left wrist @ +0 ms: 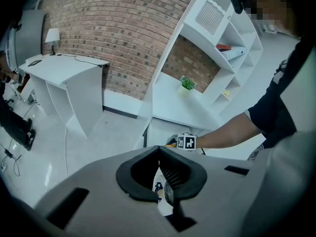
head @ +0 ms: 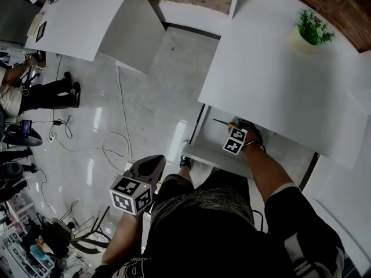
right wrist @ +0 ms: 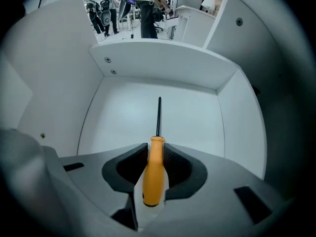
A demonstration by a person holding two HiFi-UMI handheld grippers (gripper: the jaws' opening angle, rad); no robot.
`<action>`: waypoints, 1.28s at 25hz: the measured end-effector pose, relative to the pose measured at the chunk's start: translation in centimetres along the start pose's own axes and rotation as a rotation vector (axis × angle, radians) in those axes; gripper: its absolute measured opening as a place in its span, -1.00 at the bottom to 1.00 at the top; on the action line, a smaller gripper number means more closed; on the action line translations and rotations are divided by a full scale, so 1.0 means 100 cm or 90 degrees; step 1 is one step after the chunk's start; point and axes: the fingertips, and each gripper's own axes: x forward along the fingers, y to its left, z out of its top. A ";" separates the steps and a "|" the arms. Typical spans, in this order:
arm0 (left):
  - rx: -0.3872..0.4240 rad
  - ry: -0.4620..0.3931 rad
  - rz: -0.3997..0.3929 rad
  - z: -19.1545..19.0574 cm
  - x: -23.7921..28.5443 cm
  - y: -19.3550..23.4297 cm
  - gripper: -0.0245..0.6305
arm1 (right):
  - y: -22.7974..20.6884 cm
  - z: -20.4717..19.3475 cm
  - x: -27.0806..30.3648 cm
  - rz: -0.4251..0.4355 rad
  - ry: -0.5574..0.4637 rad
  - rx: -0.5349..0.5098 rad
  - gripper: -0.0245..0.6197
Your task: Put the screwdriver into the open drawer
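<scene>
1. Head view. Right tongs [head: 233, 126] are stretched out over the drawer [head: 211, 157], which is pulled out from under the white desk [head: 278, 74]. The screwdriver [head: 223, 121] sticks out ahead of their tips, with the orange handle at the tips and the dark shaft beyond, over the drawer's inside. Left tongs [head: 152, 164] hang low, well apart to the left of the right tongs, over pale floor and clear of the drawer. A potted plant [head: 313, 29] stands on the desk, far ahead of the right tongs.

2. Left gripper view. Left tongs [left wrist: 158, 151] are clenched: the jaw tips meet and there is nothing between the pads. Just ahead of the tips, at the drawer [left wrist: 160, 131], are the right tongs [left wrist: 174, 142], with their marker cube and a sliver of orange handle showing. The desk [left wrist: 185, 110] and plant [left wrist: 187, 83] sit further ahead and above, and a brick wall [left wrist: 113, 33] stands behind them.

3. Right gripper view. Right tongs [right wrist: 156, 149] are grasping the screwdriver [right wrist: 154, 174] by its orange handle, a pad on either side. The shaft runs straight ahead from the tips. The drawer [right wrist: 197, 117] surrounds the tips, with its white floor below and ahead and its walls to left and right. Whether the shaft touches the floor cannot be told.
</scene>
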 end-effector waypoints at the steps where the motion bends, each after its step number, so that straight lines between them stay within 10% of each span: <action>1: -0.002 -0.001 -0.001 0.001 0.000 0.002 -0.87 | -0.001 0.000 0.001 -0.001 0.002 0.004 -0.60; 20: 0.094 -0.015 -0.081 0.040 -0.007 -0.007 -0.87 | 0.002 0.008 -0.067 -0.066 -0.036 0.155 -0.60; 32: 0.247 -0.011 -0.251 0.082 -0.004 -0.049 -0.87 | 0.007 0.024 -0.228 -0.193 -0.229 0.546 -0.60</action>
